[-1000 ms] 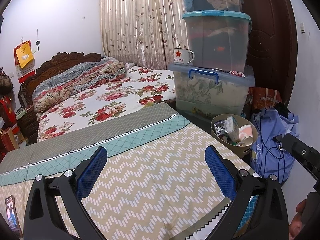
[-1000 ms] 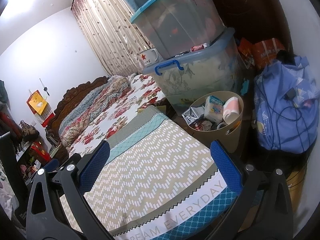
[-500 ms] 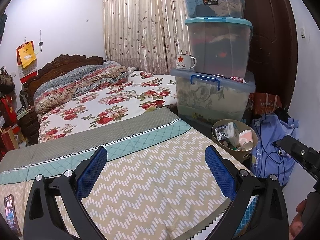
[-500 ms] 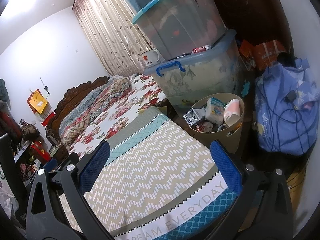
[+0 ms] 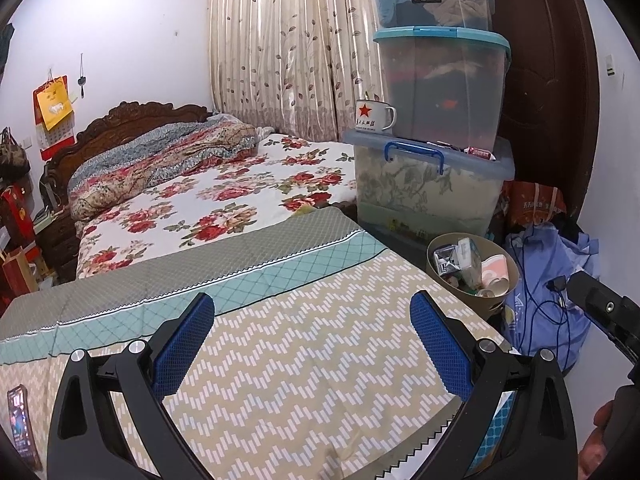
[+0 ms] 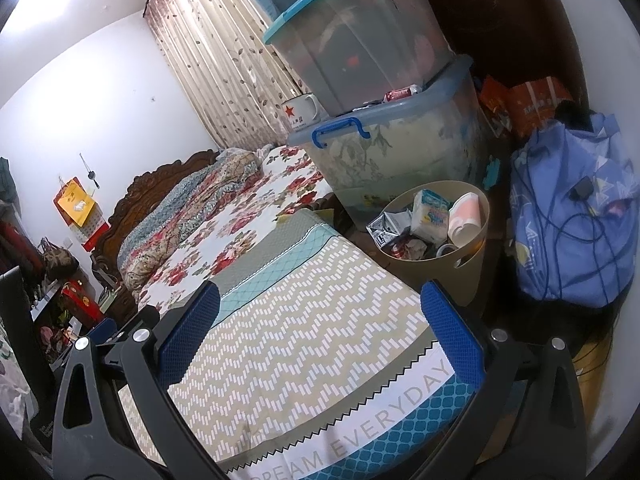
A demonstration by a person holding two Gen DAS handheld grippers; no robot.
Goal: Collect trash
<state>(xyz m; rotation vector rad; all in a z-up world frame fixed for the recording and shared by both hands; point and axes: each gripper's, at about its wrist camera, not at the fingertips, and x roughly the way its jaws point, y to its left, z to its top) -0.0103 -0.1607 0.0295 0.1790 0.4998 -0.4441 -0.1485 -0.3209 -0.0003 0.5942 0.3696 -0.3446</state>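
Note:
A tan trash bin [image 5: 490,304] stands on the floor beside the bed's right edge; it also shows in the right wrist view [image 6: 468,268]. It holds cartons [image 6: 430,214], a paper cup [image 6: 464,218] and other litter. My left gripper [image 5: 310,340] is open and empty above the zigzag blanket [image 5: 304,376]. My right gripper [image 6: 320,332] is open and empty above the same blanket [image 6: 304,352], with the bin just ahead to the right. Part of the right gripper's body [image 5: 604,312] shows at the right edge of the left wrist view.
Three stacked plastic storage boxes [image 5: 432,184] stand behind the bin, with a white enamel mug [image 5: 374,116] on the lowest lid. A blue bag with cables [image 6: 576,216] lies right of the bin. A phone [image 5: 20,420] lies on the blanket at left. The floral bed [image 5: 224,196] stretches back.
Both grippers have drawn back and up a little from the bin, so it looks smaller and farther away. Both stay open and empty.

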